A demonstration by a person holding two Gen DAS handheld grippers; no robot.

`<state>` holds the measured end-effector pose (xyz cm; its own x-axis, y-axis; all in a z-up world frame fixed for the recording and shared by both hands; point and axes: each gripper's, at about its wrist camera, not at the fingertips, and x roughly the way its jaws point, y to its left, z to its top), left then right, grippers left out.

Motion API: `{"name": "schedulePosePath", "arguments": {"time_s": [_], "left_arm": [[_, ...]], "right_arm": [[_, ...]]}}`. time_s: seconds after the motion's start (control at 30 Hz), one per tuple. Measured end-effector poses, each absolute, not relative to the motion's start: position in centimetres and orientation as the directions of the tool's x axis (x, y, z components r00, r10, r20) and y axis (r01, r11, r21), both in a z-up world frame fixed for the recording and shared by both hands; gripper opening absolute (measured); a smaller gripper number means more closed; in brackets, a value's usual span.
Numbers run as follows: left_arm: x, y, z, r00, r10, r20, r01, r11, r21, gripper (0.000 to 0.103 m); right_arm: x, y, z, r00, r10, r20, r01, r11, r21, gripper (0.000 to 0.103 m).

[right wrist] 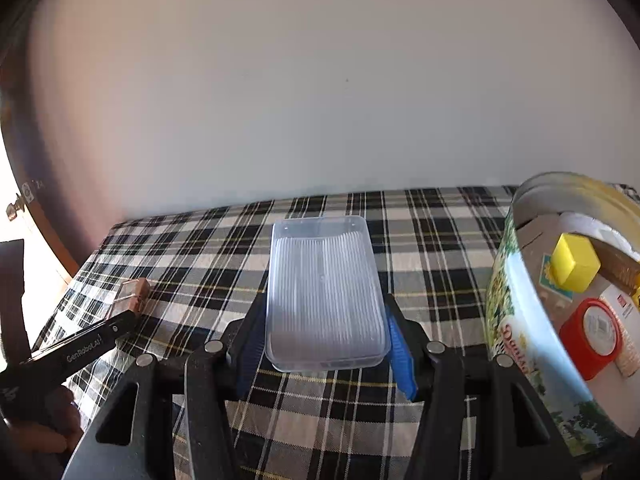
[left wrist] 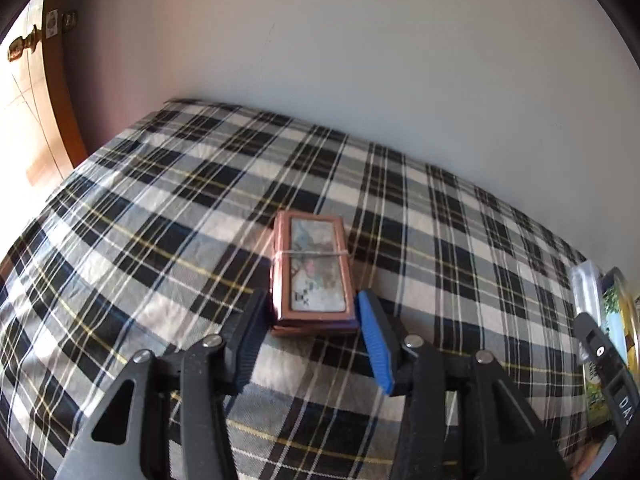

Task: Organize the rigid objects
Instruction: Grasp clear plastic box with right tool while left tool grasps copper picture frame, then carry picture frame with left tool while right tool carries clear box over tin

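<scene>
my right gripper was squeezing the clear tray, lifted beside the round tin. some small things already sat in the tin. my left gripper was half open around the copper case, holding nothing. both still needed putting away.

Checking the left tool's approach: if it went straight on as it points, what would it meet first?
The copper picture box, already partly between the left tool's open fingers; beyond it only the plaid cloth.
</scene>
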<state>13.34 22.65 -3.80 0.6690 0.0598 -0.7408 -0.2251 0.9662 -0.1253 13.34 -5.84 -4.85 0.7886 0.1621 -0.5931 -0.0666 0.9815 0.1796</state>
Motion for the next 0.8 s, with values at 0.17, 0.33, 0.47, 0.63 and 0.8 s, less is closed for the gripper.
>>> {"name": "schedulePosePath", "arguments": {"time_s": [0.17, 0.33, 0.47, 0.63, 0.8], "left_arm": [[15.0, 22.4, -4.0, 0.655, 0.092, -0.75, -0.257, 0.961, -0.106, 0.08], [15.2, 22.0, -4.1, 0.639, 0.154, -0.753, -0.272, 0.962, -0.034, 0.044], [13.8, 22.6, -3.6, 0.7, 0.072, -0.711, -0.25, 0.957, -0.149, 0.044], [10.8, 20.9, -0.3, 0.842, 0.112, -0.527, -0.216, 0.966, -0.14, 0.044], [9.0, 18.7, 1.7, 0.912, 0.07, -0.405, -0.135, 0.982, -0.136, 0.044]], "right_arm": [[13.4, -5.8, -5.1, 0.779, 0.168, -0.603, -0.071, 0.981, 0.182, 0.057], [13.6, -5.6, -5.3, 0.774, 0.172, -0.609, -0.071, 0.98, 0.185, 0.057], [13.3, -6.0, -5.1, 0.79, 0.173, -0.588, -0.062, 0.977, 0.204, 0.057], [11.3, -7.0, -3.0, 0.876, 0.145, -0.459, -0.055, 0.977, 0.204, 0.057], [9.0, -7.9, -1.2, 0.942, 0.098, -0.322, -0.036, 0.98, 0.194, 0.057]]}}
